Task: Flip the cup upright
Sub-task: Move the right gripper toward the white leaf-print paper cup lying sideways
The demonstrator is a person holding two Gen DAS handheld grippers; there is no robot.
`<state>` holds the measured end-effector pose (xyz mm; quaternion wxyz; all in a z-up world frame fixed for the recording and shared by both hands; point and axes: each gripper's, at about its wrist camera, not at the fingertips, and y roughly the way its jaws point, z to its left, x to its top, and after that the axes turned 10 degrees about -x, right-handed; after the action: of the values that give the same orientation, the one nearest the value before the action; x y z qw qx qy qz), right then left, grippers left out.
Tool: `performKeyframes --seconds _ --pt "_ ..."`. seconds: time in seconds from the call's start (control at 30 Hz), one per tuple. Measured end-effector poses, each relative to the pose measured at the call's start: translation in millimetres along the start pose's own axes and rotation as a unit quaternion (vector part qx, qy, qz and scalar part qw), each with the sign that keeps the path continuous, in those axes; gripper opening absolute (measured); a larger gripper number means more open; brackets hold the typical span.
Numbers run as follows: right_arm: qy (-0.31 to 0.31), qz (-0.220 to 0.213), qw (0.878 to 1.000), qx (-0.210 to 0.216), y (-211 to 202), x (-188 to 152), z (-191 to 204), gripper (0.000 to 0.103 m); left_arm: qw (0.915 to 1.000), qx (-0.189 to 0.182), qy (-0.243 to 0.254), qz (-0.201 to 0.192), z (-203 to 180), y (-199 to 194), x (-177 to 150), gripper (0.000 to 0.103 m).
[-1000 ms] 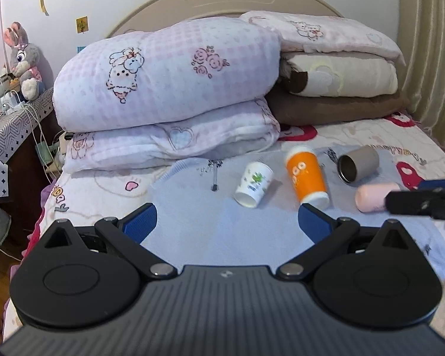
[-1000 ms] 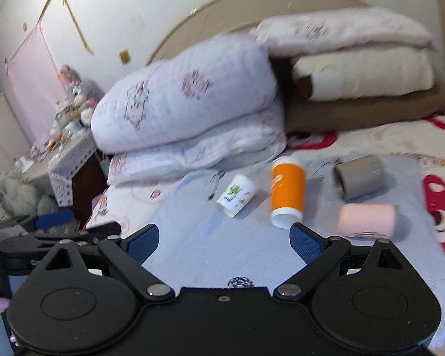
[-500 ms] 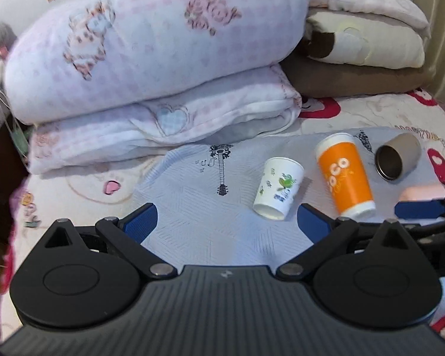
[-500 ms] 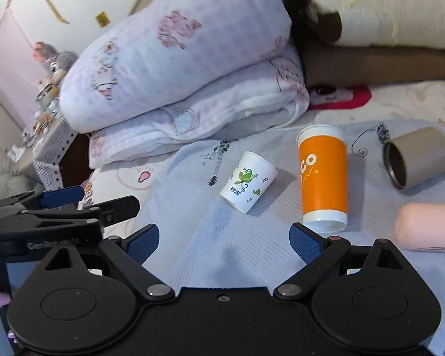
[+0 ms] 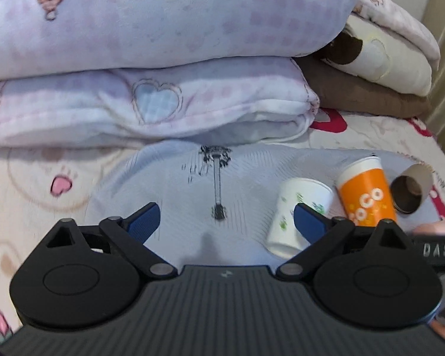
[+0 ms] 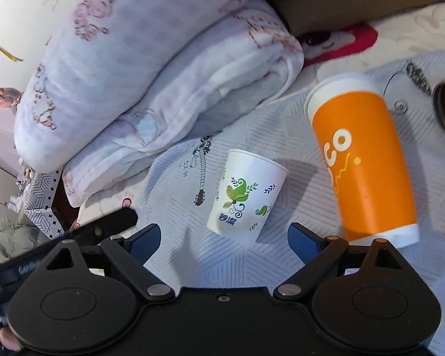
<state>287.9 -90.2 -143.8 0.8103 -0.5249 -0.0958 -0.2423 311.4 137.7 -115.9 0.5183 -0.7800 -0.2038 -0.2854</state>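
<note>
A small white paper cup with a green leaf print (image 6: 246, 195) lies on its side on the pale blue mat (image 6: 175, 255), also in the left wrist view (image 5: 299, 210). A tall orange cup (image 6: 362, 160) lies beside it, seen too from the left (image 5: 368, 192). A brown cup (image 5: 411, 188) lies further right. My right gripper (image 6: 224, 237) is open, just short of the white cup. My left gripper (image 5: 225, 222) is open and empty over the mat, its right finger (image 5: 310, 222) in front of the white cup.
Folded pink-and-white quilts (image 5: 151, 59) are stacked behind the mat, with brown and cream blankets (image 5: 370, 83) to the right. A pink cup's edge (image 5: 436, 228) shows at the far right. The left gripper's body (image 6: 74, 231) shows in the right wrist view.
Both grippers have moved forward and down toward the cups. The white cup now fills the middle of the right wrist view. The cups have not moved.
</note>
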Motion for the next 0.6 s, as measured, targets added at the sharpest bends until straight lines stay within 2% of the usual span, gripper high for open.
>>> performKeyframes --seconds 0.07,0.1,0.3,0.37,0.47,0.57,0.6 --pt "-0.003 -0.005 1.000 -0.001 8.1 -2.7 -0.6 0.091 0.9997 0.022 -0.003 0.009 6.0 10.3 2.7 0.097" --pt "-0.008 -0.009 1.000 -0.002 10.9 -4.8 -0.2 0.091 0.9997 0.020 -0.008 0.009 9.8 13.0 2.7 0.097" --pt "-0.049 -0.039 0.998 -0.026 33.8 -4.6 11.5 0.090 0.9984 -0.023 -0.052 0.001 18.0 19.6 -7.1 0.097" --pt "-0.036 -0.038 0.998 -0.036 43.3 -1.7 10.3 0.090 0.9970 -0.034 -0.069 0.002 20.9 20.8 -8.3 0.095" --pt "0.009 -0.032 0.999 -0.014 51.9 -2.0 -0.1 0.090 0.9952 -0.045 -0.086 -0.015 24.4 17.7 -8.0 0.095" --pt "0.024 -0.030 0.999 -0.019 58.3 -2.9 -4.3 0.089 0.9941 -0.055 -0.091 -0.023 24.1 16.2 -7.3 0.095" --pt "0.020 -0.033 0.999 -0.022 59.0 -3.4 -4.6 0.082 0.9936 -0.061 -0.093 -0.021 23.7 16.1 -7.2 0.095"
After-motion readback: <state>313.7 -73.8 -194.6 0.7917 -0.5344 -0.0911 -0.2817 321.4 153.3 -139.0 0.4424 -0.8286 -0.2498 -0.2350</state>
